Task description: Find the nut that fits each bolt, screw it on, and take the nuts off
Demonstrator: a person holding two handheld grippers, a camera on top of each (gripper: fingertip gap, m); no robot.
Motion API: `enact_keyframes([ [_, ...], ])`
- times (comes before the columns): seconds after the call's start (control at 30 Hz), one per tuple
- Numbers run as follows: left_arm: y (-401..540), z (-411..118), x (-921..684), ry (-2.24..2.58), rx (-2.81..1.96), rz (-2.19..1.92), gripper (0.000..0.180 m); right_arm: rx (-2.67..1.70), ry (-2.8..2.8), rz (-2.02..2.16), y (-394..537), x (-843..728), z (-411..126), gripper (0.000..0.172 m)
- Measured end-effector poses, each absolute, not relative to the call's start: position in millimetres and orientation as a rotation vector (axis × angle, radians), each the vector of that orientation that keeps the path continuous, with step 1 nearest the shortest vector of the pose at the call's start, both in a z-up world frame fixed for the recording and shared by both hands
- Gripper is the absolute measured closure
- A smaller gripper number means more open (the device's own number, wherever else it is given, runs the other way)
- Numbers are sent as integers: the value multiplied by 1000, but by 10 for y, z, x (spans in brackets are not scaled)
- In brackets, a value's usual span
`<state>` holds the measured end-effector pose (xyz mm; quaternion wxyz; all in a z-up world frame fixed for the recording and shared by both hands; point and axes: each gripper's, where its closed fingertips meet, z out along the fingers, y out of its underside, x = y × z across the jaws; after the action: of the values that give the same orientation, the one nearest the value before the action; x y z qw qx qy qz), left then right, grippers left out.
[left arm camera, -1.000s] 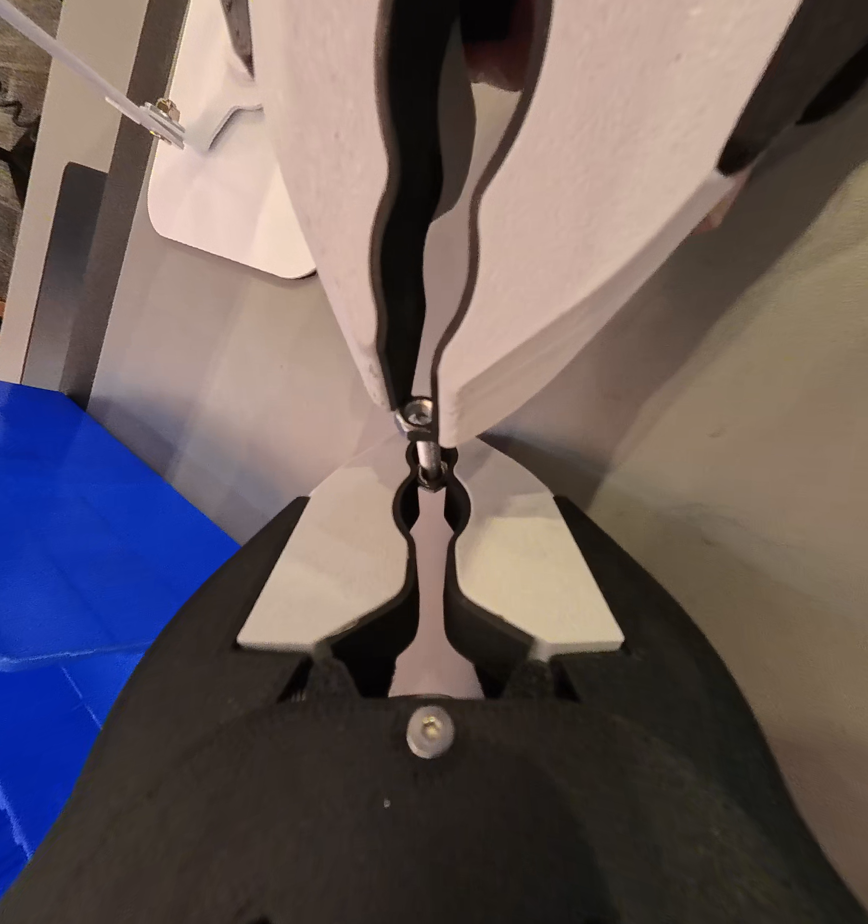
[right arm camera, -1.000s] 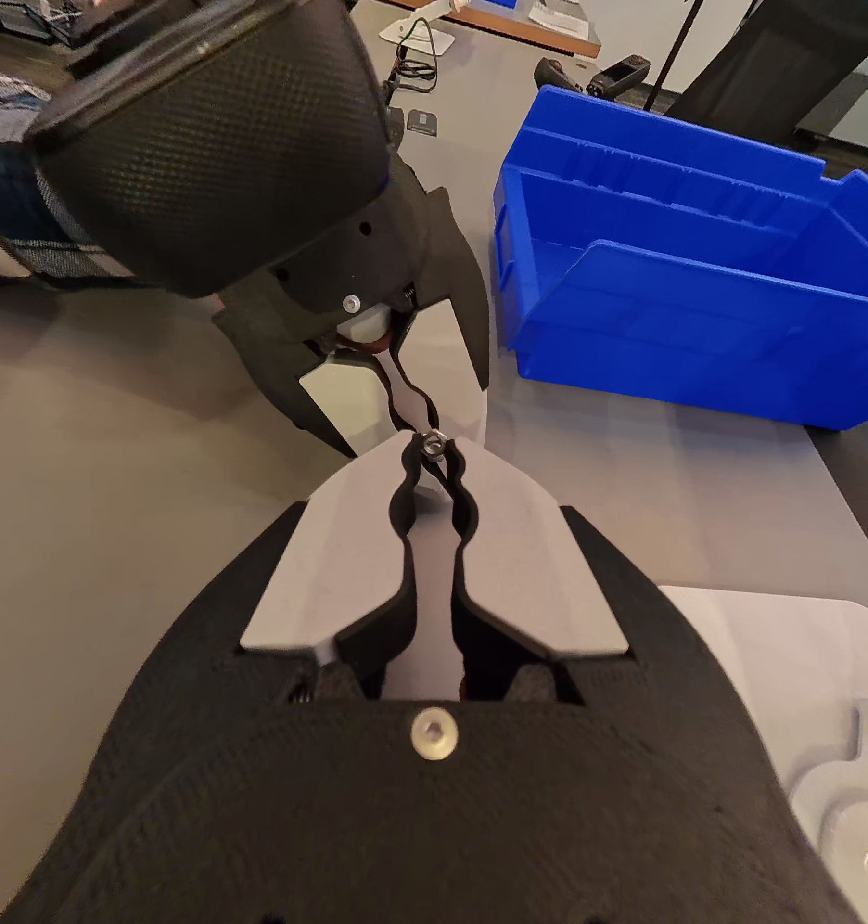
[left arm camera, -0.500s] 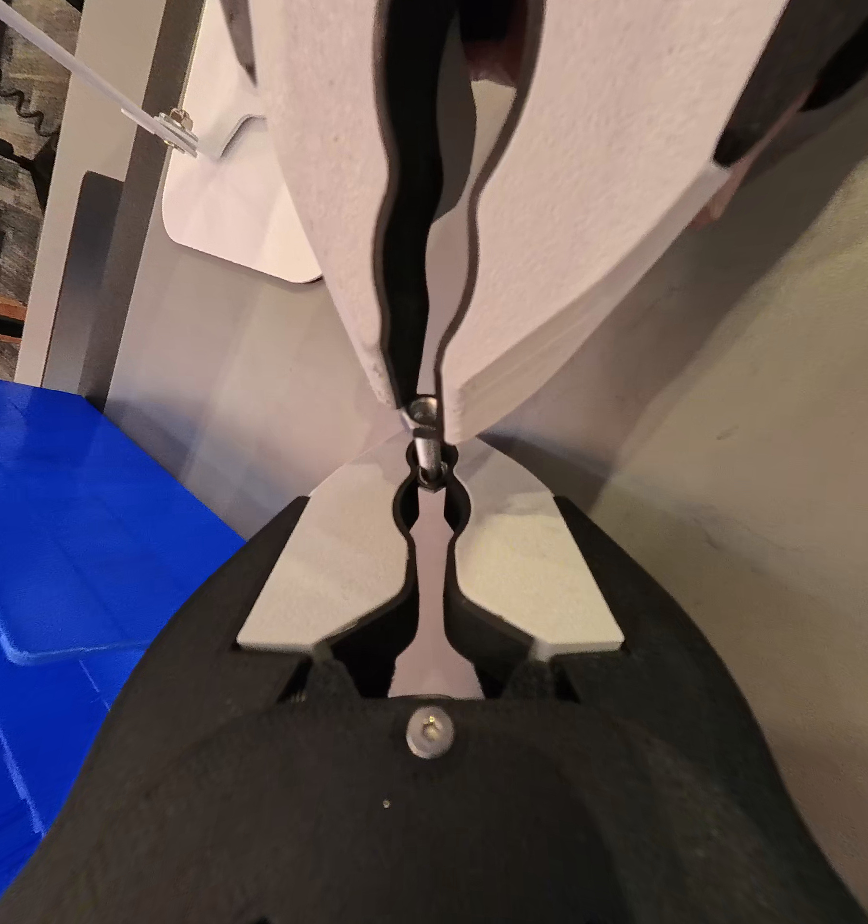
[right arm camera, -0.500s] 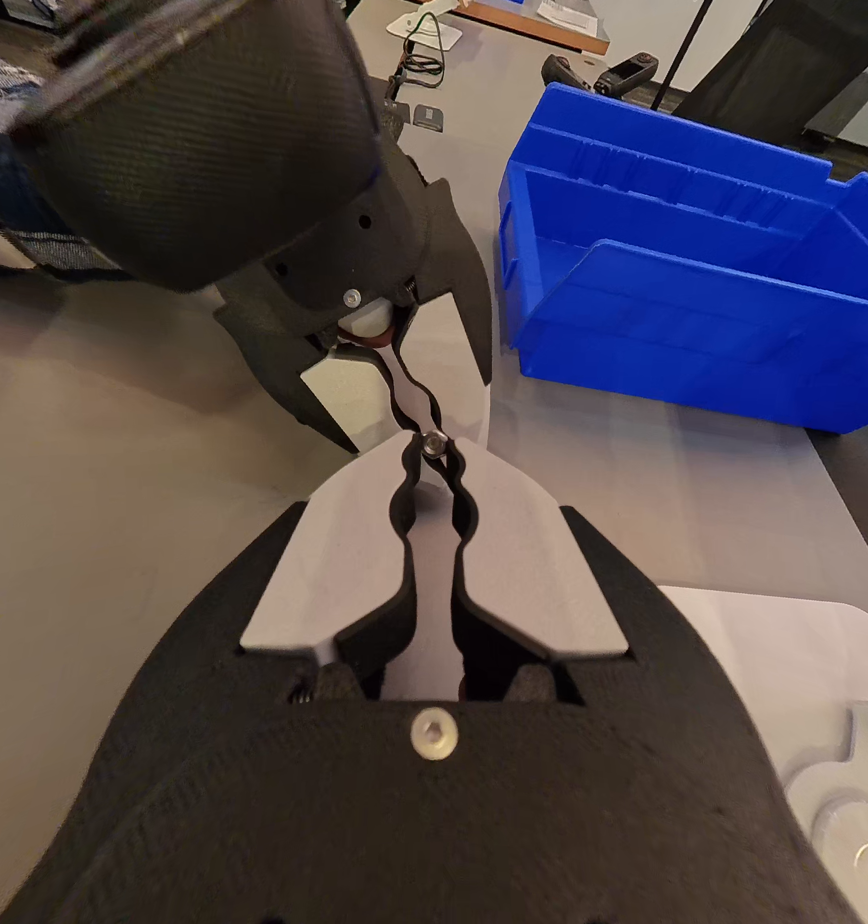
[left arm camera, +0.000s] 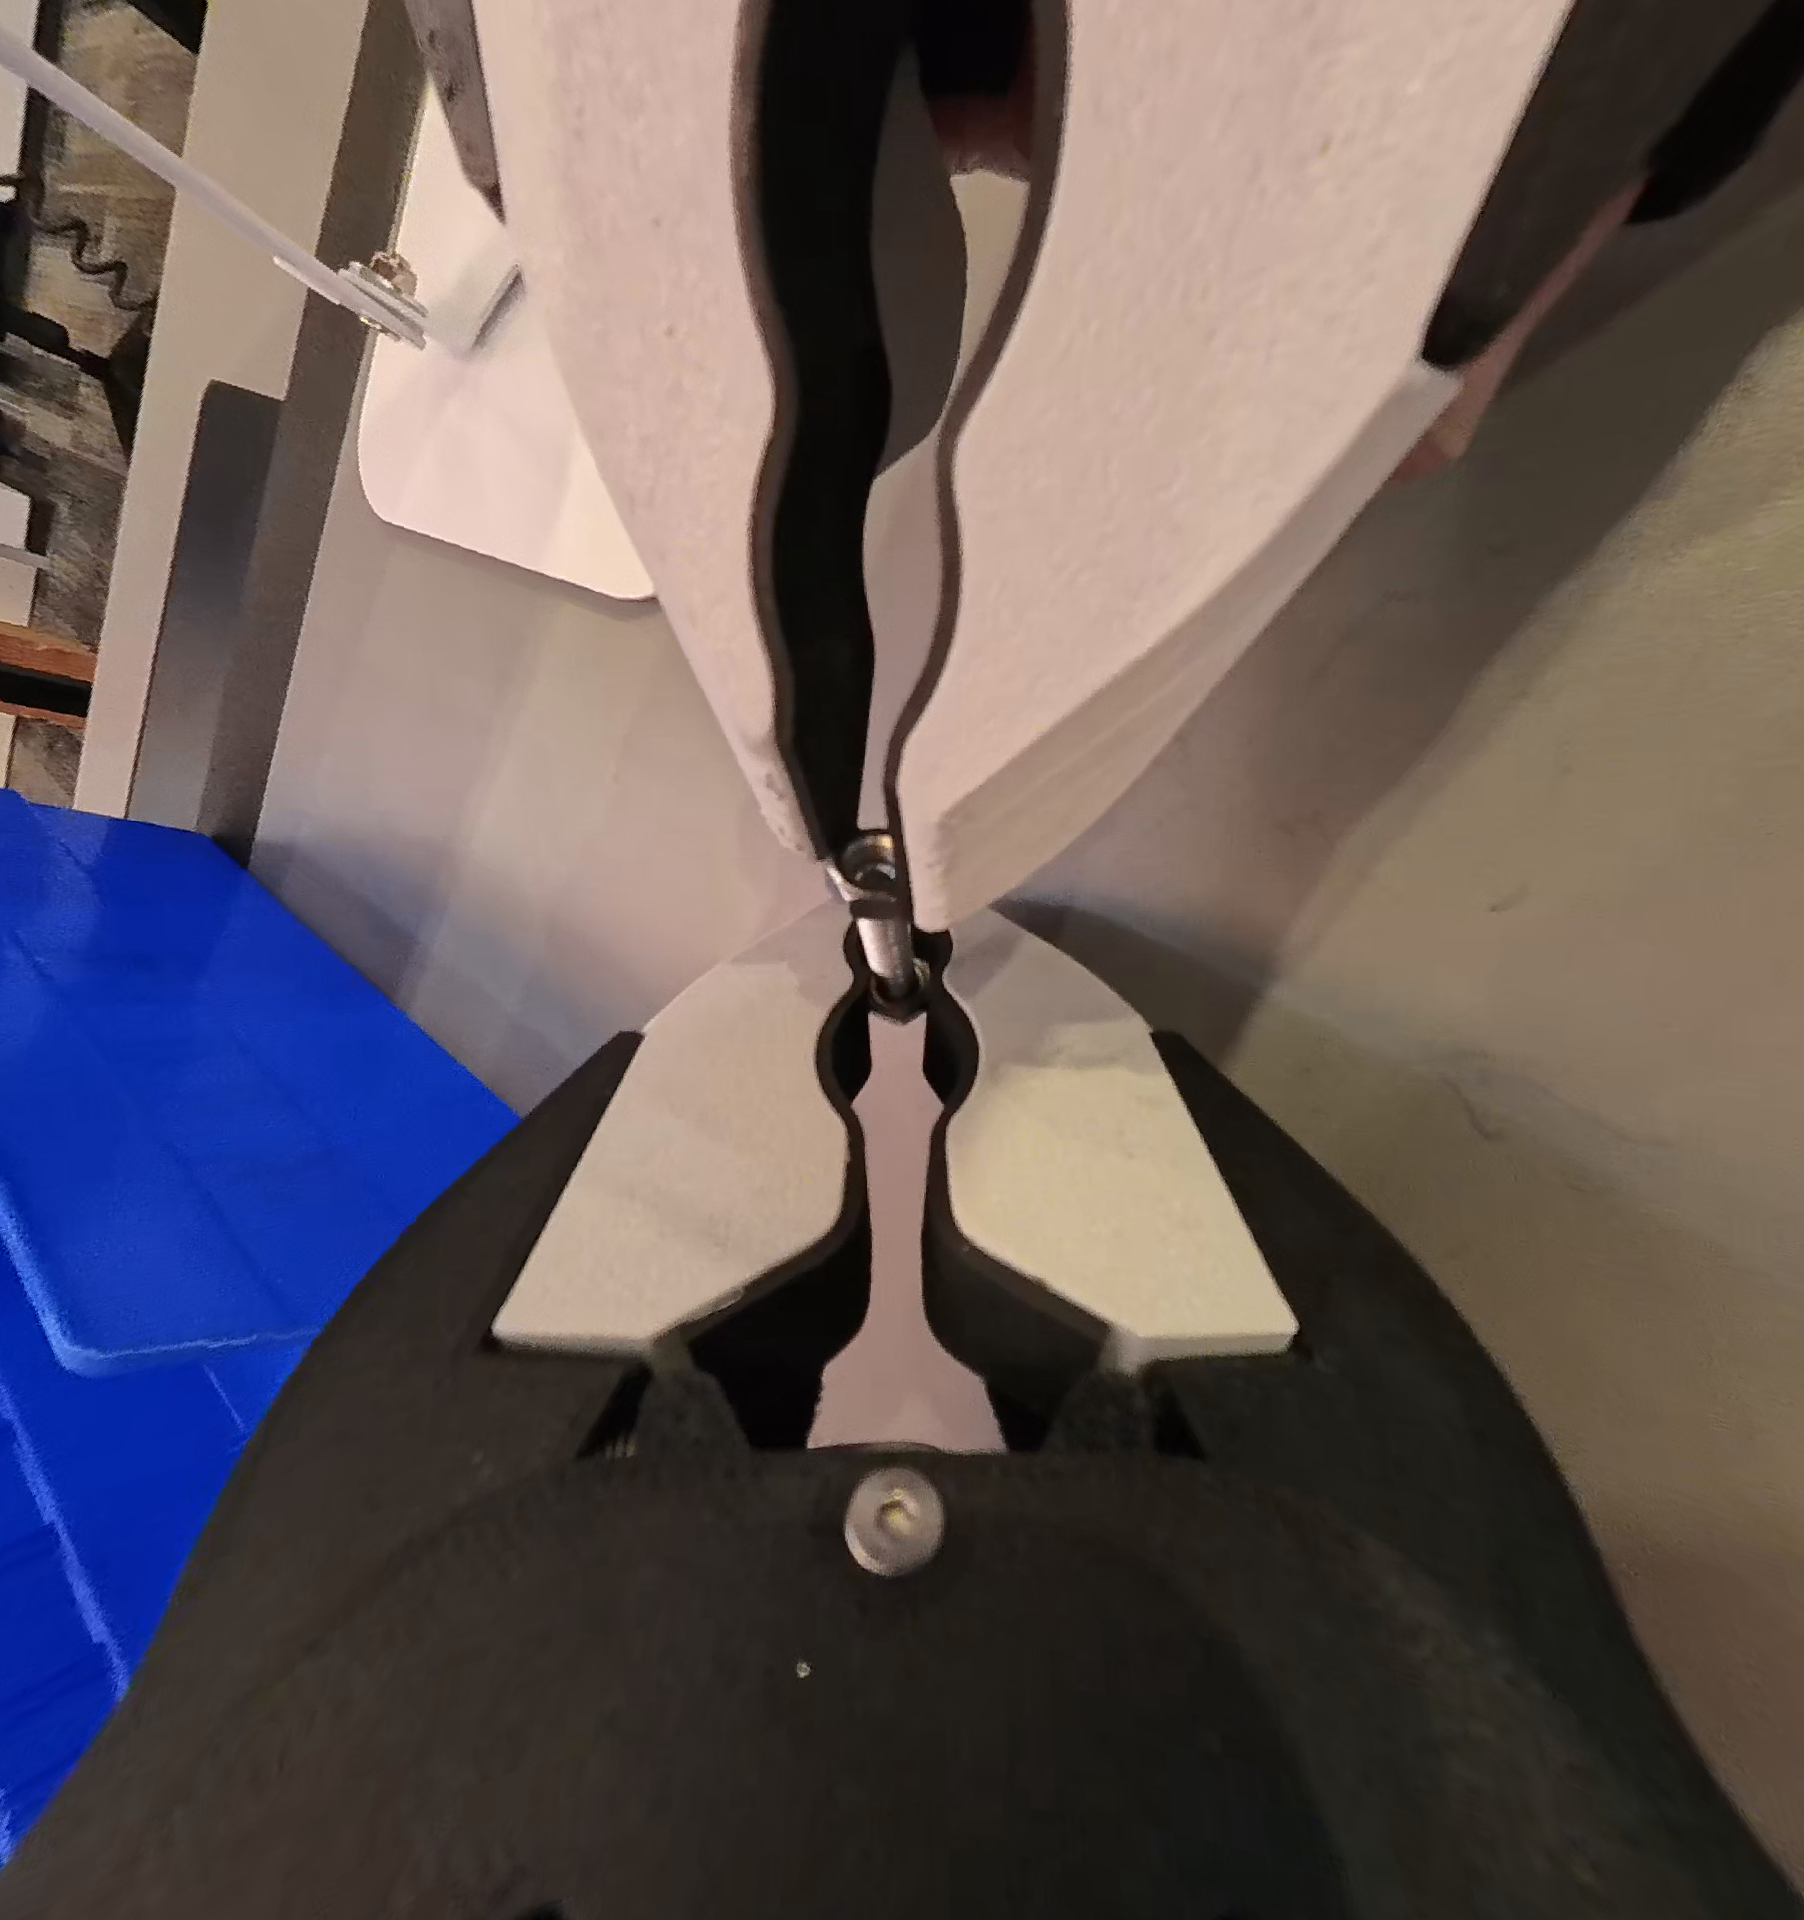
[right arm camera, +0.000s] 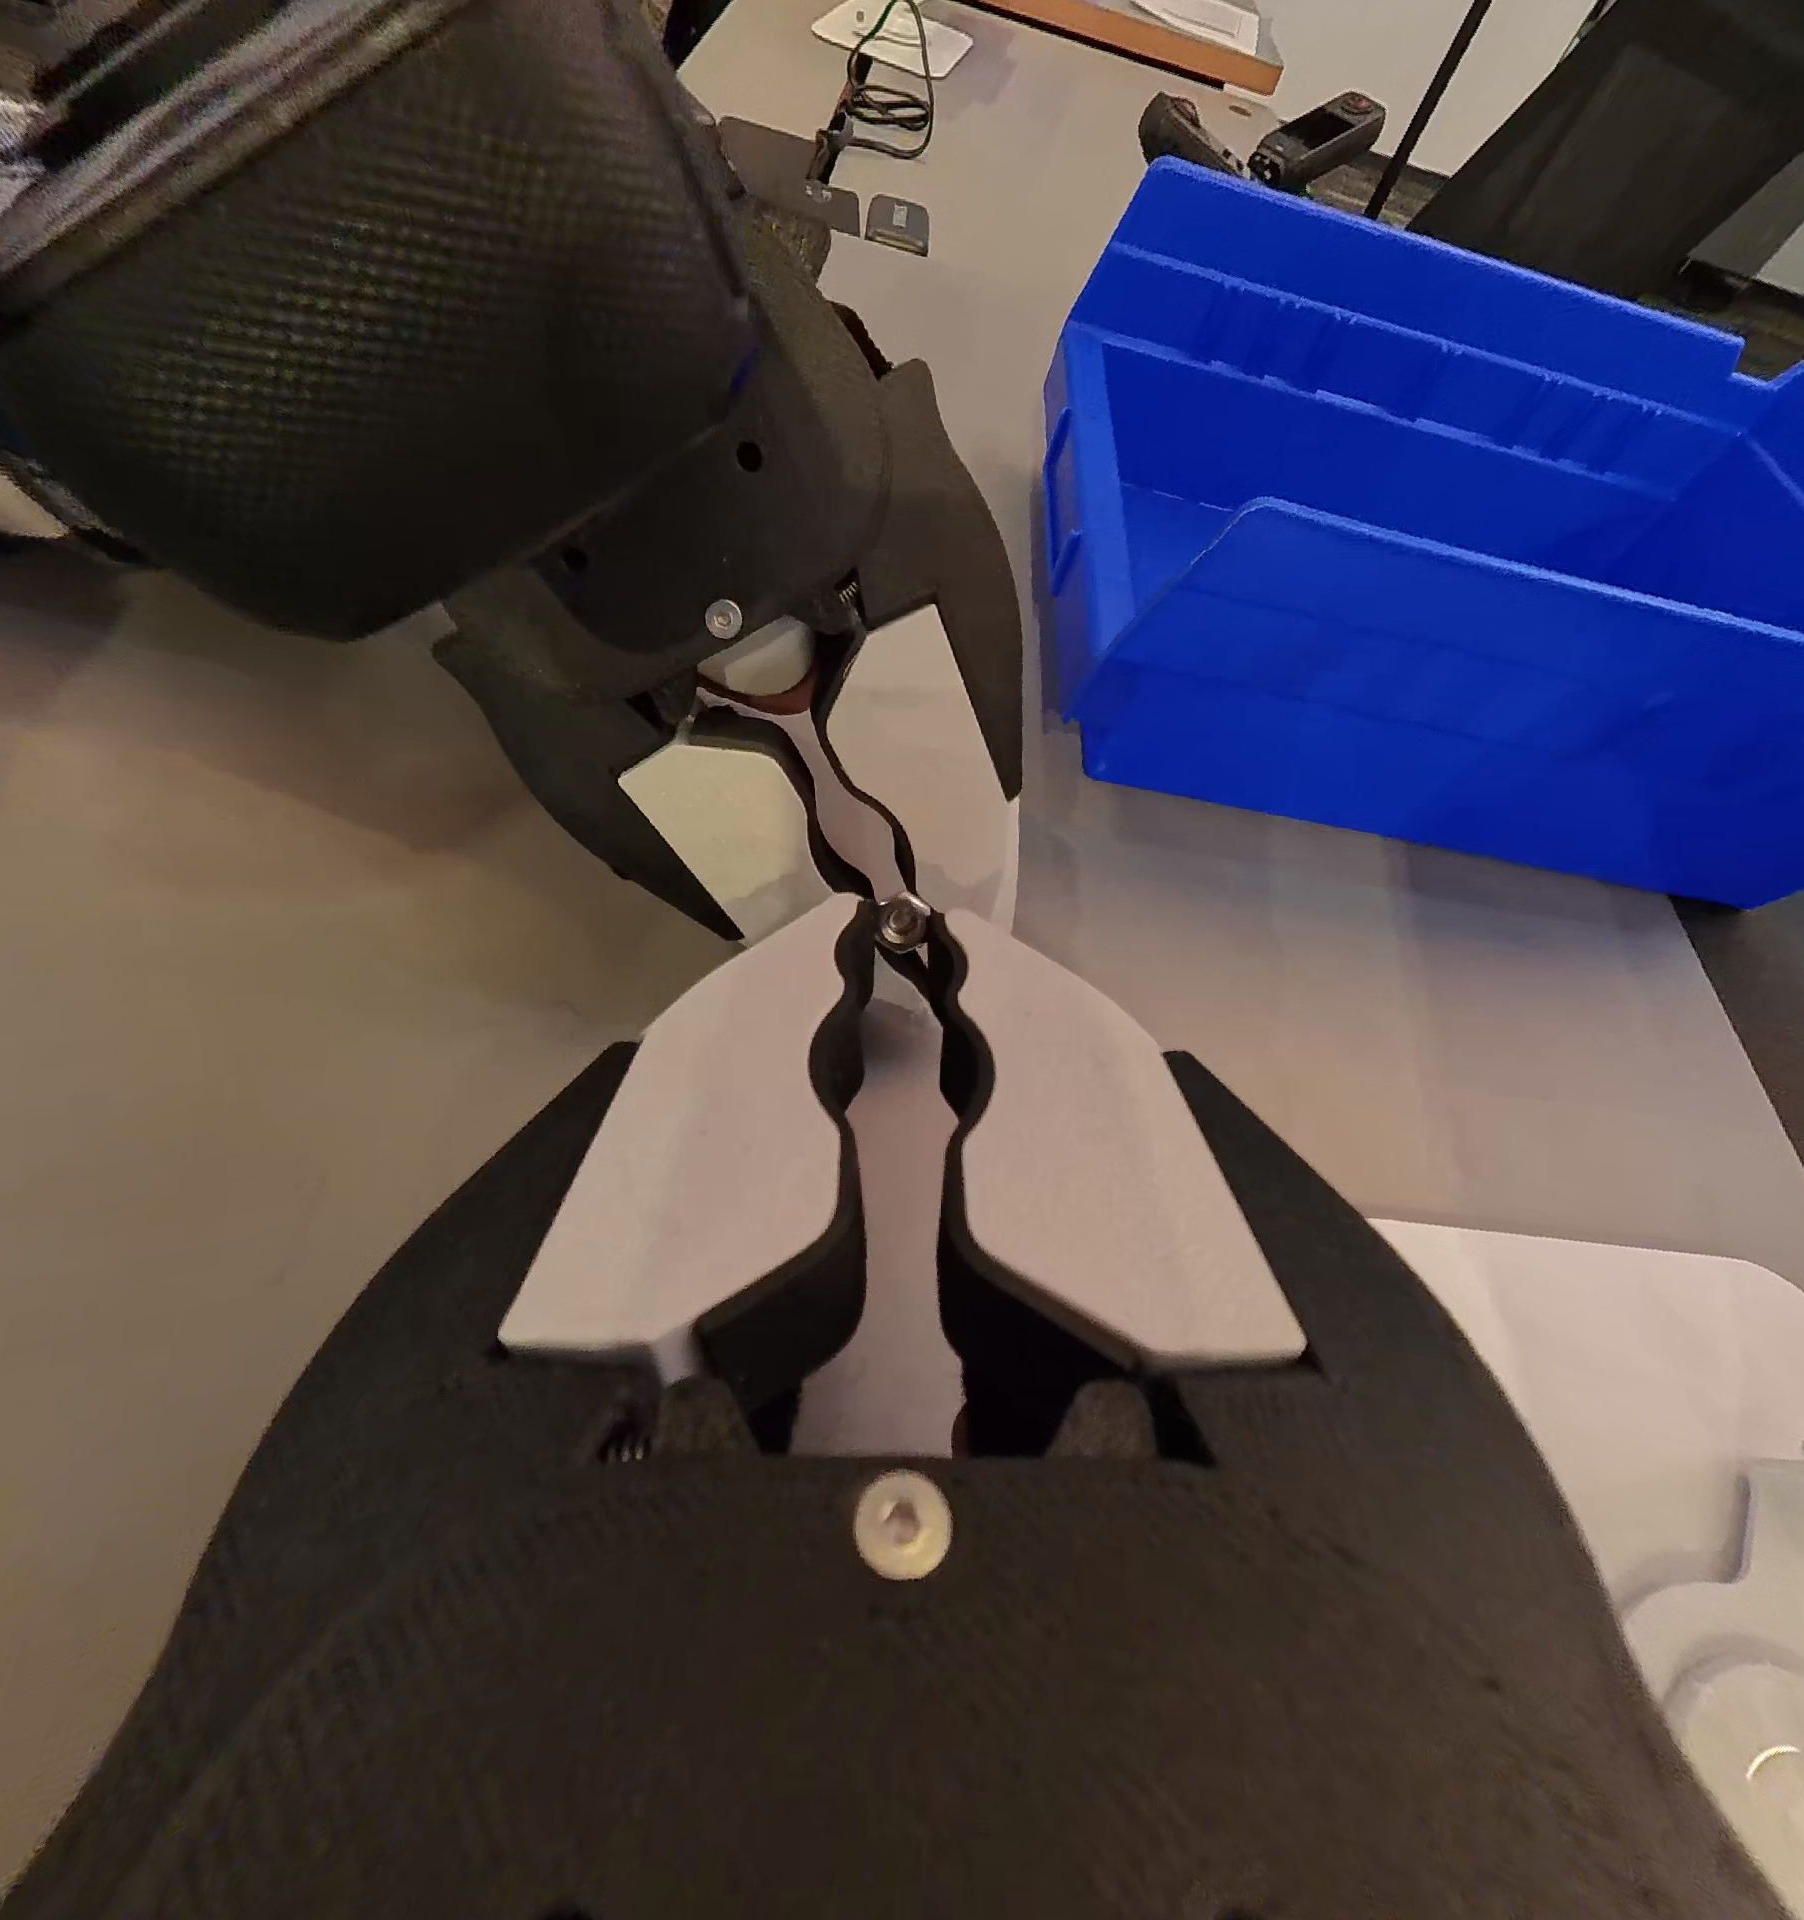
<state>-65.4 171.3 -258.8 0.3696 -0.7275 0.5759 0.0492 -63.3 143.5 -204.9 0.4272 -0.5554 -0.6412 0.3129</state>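
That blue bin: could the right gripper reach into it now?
Probably not yet: the right gripper is shut on a nut joined to the left gripper's bolt. The blue bin itself stands open, unobstructed.

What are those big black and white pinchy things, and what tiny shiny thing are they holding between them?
They are two hand-held tongs. A person holds one in each hand, and a camera sits on each one, looking along its two fingers. So one picture comes from the left tongs and the other from the right tongs, and each picture also shows the other tongs pointing toward it.

The left tongs pinch a small metal bolt. The right tongs pinch a little six-sided nut that sits on the bolt's end. That is how a nut gets turned on or off a bolt.

Below them is a grey table. A blue plastic bin stands on it, and a white tray lies near the right tongs.
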Motion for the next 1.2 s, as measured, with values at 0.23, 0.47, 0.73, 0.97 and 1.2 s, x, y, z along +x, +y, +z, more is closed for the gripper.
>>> enact_keyframes([
  [0.23,1766,-2450,-648,1426,-1797,163,176,-1349,-1539,822,1439,-626,-1937,162],
  [0.47,1754,-2542,-793,1379,-1910,2,176,-1453,-1668,890,1417,-532,-2175,162],
  [0.73,1749,-2511,-849,1359,-1925,-11,176,-1589,-2002,886,1231,-344,-2662,162],
  [0.97,1713,-2525,-789,1368,-1928,-53,176,-1576,-1996,856,1305,-313,-2622,141],
  [1.2,1648,-2407,-624,1308,-1910,-241,176,-1368,-1704,1030,1465,-465,-1888,155],
])
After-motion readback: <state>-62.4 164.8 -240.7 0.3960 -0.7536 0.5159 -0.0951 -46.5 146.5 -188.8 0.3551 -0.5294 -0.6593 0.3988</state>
